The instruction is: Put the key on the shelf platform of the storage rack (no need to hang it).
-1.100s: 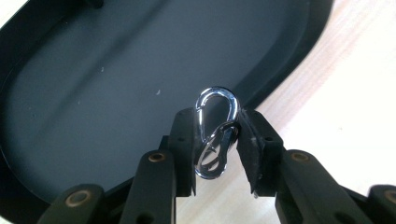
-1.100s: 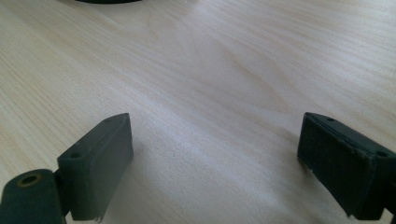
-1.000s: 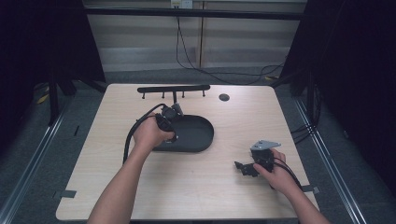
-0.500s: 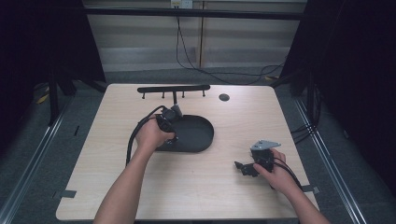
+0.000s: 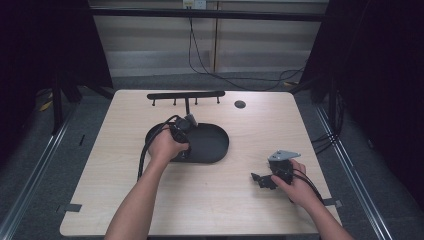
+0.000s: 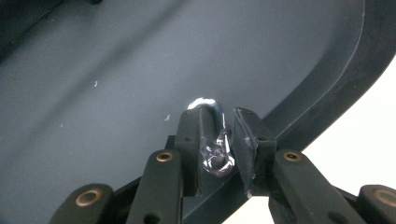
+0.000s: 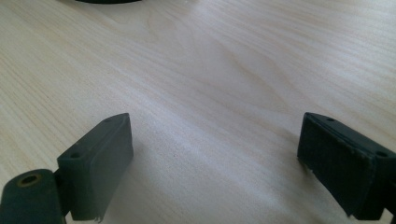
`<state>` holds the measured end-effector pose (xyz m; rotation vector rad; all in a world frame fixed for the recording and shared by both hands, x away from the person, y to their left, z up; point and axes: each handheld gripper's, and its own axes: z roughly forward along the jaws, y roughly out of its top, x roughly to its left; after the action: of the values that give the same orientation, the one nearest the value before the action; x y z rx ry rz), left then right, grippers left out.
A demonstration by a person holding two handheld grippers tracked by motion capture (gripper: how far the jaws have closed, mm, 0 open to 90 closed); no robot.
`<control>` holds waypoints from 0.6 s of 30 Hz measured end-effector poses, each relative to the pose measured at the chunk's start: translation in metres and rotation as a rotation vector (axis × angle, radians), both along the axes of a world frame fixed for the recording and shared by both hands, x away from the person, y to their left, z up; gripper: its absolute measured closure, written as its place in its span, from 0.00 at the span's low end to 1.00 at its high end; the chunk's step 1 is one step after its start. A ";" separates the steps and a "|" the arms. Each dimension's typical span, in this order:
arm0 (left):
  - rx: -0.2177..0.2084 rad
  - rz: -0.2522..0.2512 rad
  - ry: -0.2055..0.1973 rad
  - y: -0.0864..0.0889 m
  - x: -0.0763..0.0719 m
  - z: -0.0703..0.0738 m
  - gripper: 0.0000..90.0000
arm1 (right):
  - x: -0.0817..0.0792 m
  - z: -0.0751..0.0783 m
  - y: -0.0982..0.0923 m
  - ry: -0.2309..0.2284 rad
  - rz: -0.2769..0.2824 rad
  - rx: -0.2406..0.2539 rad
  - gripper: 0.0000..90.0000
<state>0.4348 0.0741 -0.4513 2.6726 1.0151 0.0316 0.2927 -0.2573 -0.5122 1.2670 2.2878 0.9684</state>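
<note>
Left hand-held gripper [image 6: 217, 140] pinched on metal ring [image 6: 212, 142] over dark tray [image 5: 210, 145]; right hand-held gripper [image 7: 215, 163] wide apart.

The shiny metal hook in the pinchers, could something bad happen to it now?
Maybe. The left gripper holds the small silver hook over the black tray, and the hook sits against one jaw with a gap beside the other, so it could slip and drop. It is also near the tray's rim, so it might bounce out onto the wooden table.
</note>
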 end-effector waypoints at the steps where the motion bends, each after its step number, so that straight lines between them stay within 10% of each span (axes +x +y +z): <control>1: 0.000 -0.003 0.002 0.000 0.000 -0.001 0.80 | 0.000 0.000 0.000 0.001 0.000 0.000 0.11; 18: -0.004 0.014 -0.009 0.004 -0.001 0.002 0.77 | 0.000 0.000 0.000 0.000 -0.001 0.000 0.11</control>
<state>0.4342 0.0778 -0.4493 2.6598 1.0295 0.0448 0.2927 -0.2573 -0.5122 1.2680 2.2876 0.9687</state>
